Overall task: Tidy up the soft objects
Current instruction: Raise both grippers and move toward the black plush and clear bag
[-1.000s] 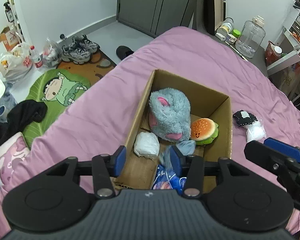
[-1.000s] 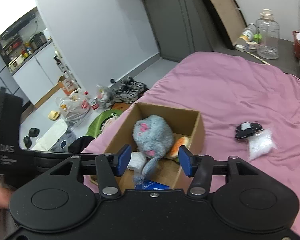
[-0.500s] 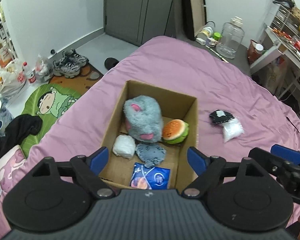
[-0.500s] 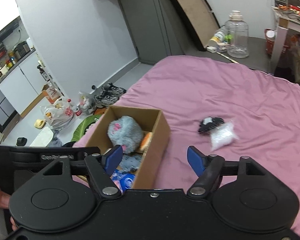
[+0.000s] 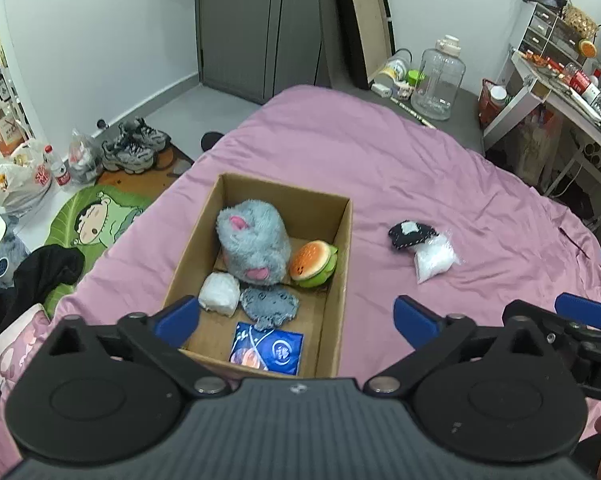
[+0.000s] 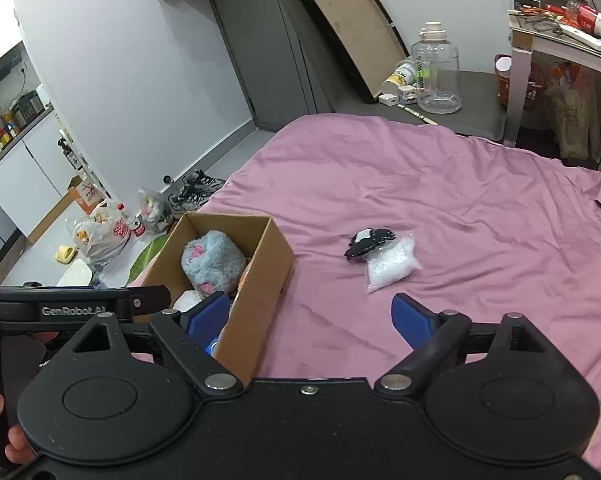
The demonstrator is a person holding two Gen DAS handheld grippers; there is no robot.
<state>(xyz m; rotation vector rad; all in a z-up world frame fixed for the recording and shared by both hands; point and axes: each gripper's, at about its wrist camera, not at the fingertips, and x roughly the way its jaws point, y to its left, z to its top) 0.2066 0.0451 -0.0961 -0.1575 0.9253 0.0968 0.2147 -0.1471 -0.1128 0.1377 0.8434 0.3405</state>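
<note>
A cardboard box (image 5: 342,240) sits on the pink bed (image 5: 380,152). It holds a grey plush (image 5: 252,242), a burger toy (image 5: 314,264), a white soft lump (image 5: 219,297), a grey felt piece (image 5: 269,304) and a blue packet (image 5: 266,350). A black soft piece (image 5: 410,234) and a clear bag of white filling (image 5: 434,258) lie on the bed right of the box. My left gripper (image 5: 296,318) is open and empty above the box's near end. My right gripper (image 6: 310,314) is open and empty, over the bed beside the box (image 6: 260,276), short of the black piece (image 6: 366,242) and bag (image 6: 388,262).
Off the bed's left edge the floor holds shoes (image 5: 134,148), plastic bags (image 5: 20,180), a green cartoon mat (image 5: 96,224) and dark clothes (image 5: 40,276). A large clear jug (image 5: 438,80) stands beyond the bed. A cluttered desk (image 5: 560,84) is at the right.
My left gripper opened, let go of the grey felt piece into the box and pulled back up. My right gripper opened wider and swung right, toward the black piece and bag.
</note>
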